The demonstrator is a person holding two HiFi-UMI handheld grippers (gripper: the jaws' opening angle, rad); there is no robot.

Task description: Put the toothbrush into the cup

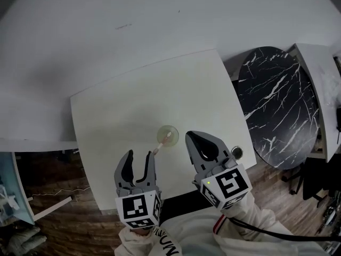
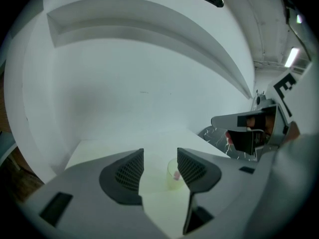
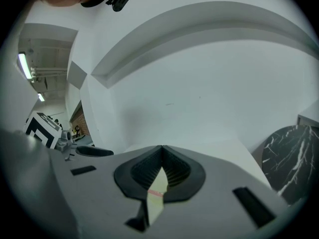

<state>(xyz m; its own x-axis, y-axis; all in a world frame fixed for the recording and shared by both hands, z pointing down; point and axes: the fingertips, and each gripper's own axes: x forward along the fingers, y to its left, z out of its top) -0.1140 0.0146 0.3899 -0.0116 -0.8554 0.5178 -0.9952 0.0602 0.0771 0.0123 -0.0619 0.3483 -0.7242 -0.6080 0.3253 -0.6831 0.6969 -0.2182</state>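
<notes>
Leaning toothbrush (image 1: 160, 146) sits inside cup (image 1: 173, 131).

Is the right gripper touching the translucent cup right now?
Apart. Head view shows bare white table between the translucent cup and the right gripper, its jaws shut.

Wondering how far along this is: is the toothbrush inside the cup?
Yes, the head view shows the toothbrush leaning inside the cup.

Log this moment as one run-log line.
pale translucent plastic cup: upright on white table | pink toothbrush: in cup | left hand-held gripper: open, empty | right hand-held gripper: shut, empty
</notes>
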